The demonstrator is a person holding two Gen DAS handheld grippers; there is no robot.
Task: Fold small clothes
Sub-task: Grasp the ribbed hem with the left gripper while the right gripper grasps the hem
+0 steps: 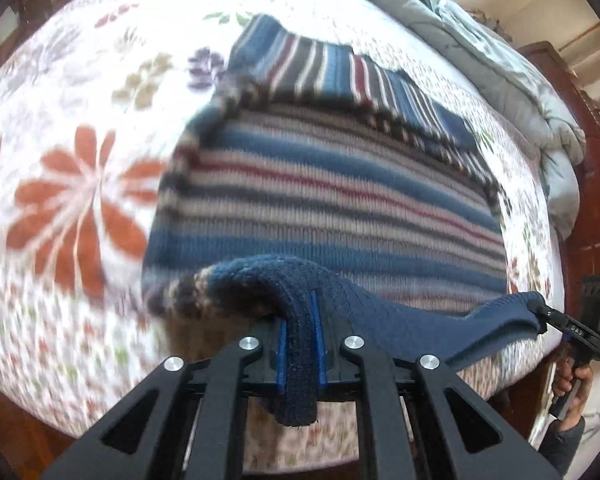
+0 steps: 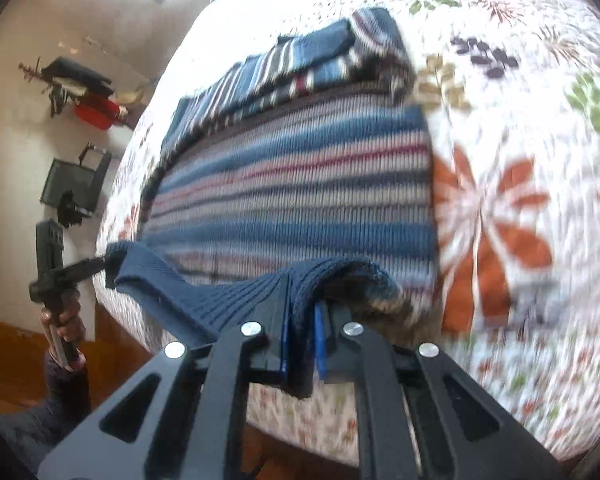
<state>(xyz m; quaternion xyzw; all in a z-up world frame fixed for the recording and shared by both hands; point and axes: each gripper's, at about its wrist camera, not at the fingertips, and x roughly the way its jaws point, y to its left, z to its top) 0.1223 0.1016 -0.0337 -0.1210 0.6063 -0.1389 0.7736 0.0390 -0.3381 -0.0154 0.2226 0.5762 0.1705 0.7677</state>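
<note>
A small striped knit sweater [image 1: 324, 196] in blue, grey, white and red lies flat on the floral bedspread [image 1: 72, 160], its sleeves folded across the far end. My left gripper [image 1: 300, 320] is shut on the navy ribbed hem [image 1: 300, 368] at the near left corner. My right gripper [image 2: 302, 320] is shut on the same hem [image 2: 300, 360] at the near right corner. The hem is lifted and stretched between them. The right gripper also shows in the left wrist view [image 1: 540, 314]. The left gripper shows in the right wrist view [image 2: 108, 266]. The sweater also shows in the right wrist view [image 2: 300, 184].
A grey-blue duvet [image 1: 500, 80] is bunched at the far right of the bed. A wooden bed frame [image 1: 592, 216] stands beyond it. In the right wrist view a black stand [image 2: 74, 184] and a red box [image 2: 98, 114] sit by the wall. Wooden floor [image 2: 4, 356] lies below the bed edge.
</note>
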